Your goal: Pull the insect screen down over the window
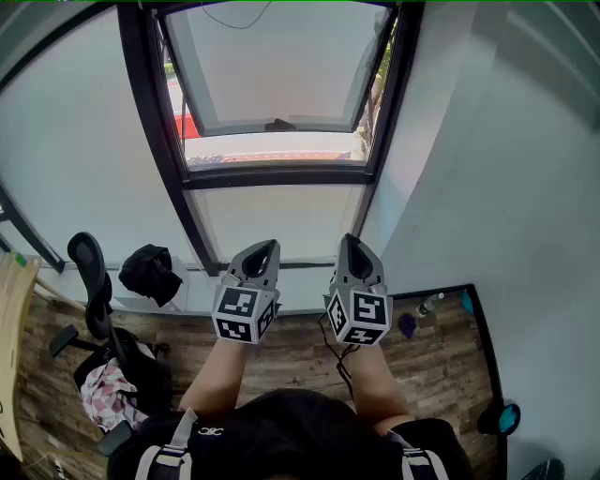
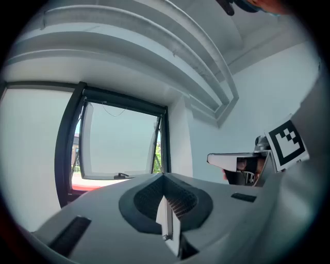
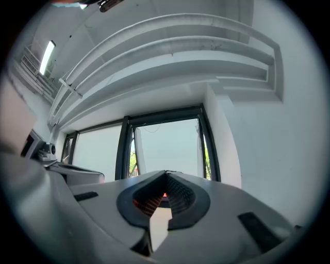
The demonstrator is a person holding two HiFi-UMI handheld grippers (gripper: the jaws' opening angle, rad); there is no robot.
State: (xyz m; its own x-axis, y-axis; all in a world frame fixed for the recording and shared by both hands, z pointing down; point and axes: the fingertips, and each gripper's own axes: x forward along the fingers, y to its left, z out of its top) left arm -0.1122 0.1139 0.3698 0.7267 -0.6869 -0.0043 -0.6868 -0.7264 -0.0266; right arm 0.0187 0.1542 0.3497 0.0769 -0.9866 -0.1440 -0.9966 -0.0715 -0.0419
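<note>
Dark metal frames the window (image 1: 272, 176), whose glass pane (image 1: 281, 66) is swung outward with its handle (image 1: 279, 124) at the lower edge. No mesh covers the opening. The insect screen seems to sit rolled up along the top of the frame (a thin cord (image 1: 236, 25) drooping there is the only hint of it), so the pull looks not yet begun.

The left gripper (image 1: 265, 251) and the right gripper (image 1: 352, 244) are held side by side at about chest height. Both point roughly level at the window and are well apart from it. This reads as a ready stance before reaching up for the cord or the screen's bar.

In the left gripper view the jaws are pressed fully together with nothing between them. The right gripper view shows the same, so neither tool holds or touches anything.
</note>
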